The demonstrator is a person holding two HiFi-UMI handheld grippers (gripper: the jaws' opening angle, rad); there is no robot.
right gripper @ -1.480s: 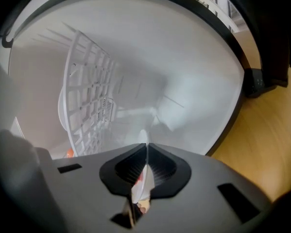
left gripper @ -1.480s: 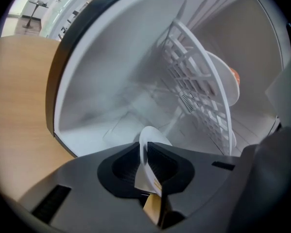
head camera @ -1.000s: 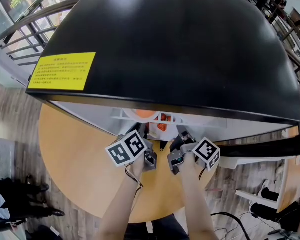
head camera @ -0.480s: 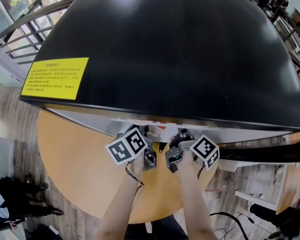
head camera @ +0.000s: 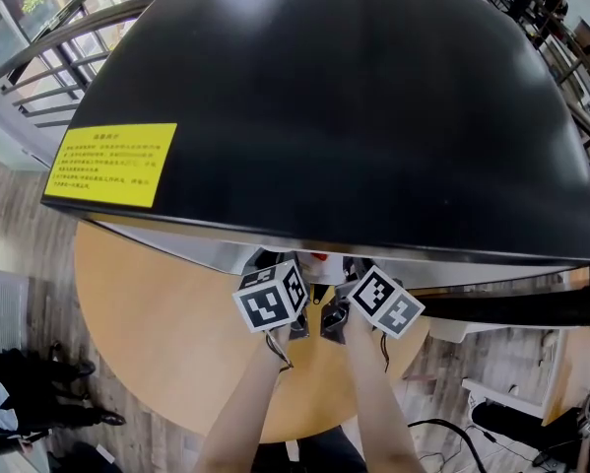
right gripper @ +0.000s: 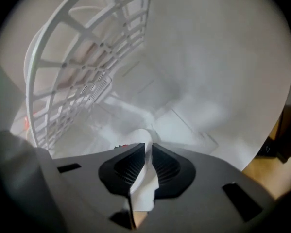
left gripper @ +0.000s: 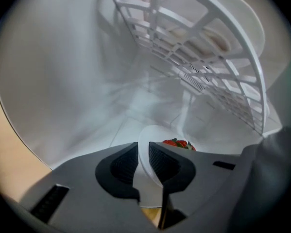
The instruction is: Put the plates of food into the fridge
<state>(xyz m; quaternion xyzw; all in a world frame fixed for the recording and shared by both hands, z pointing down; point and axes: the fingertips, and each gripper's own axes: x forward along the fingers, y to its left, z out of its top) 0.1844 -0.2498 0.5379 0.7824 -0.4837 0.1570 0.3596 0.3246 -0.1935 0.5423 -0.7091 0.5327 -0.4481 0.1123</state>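
Observation:
A white plate (left gripper: 157,134) carrying strawberries (left gripper: 177,143) rests low on the white floor of the fridge (head camera: 354,97). My left gripper (left gripper: 143,150) has the plate's rim between its jaws, which are opening, and the pads look eased off it. My right gripper (right gripper: 148,150) is shut on the plate's opposite rim (right gripper: 138,136). In the head view only the two marker cubes (head camera: 272,299) (head camera: 383,302) and the forearms show. The jaws and the plate are hidden under the fridge's black top.
A white wire shelf (left gripper: 203,57) (right gripper: 87,57) hangs above the plate, with another dish on it. The fridge stands on a round wooden table (head camera: 157,333) and bears a yellow label (head camera: 110,164). Railings (head camera: 38,77) run at the far left.
Both grippers have pushed forward, deeper under the fridge's top, and their cubes have come closer together. The plate and its food, seen from the head before, are now hidden there.

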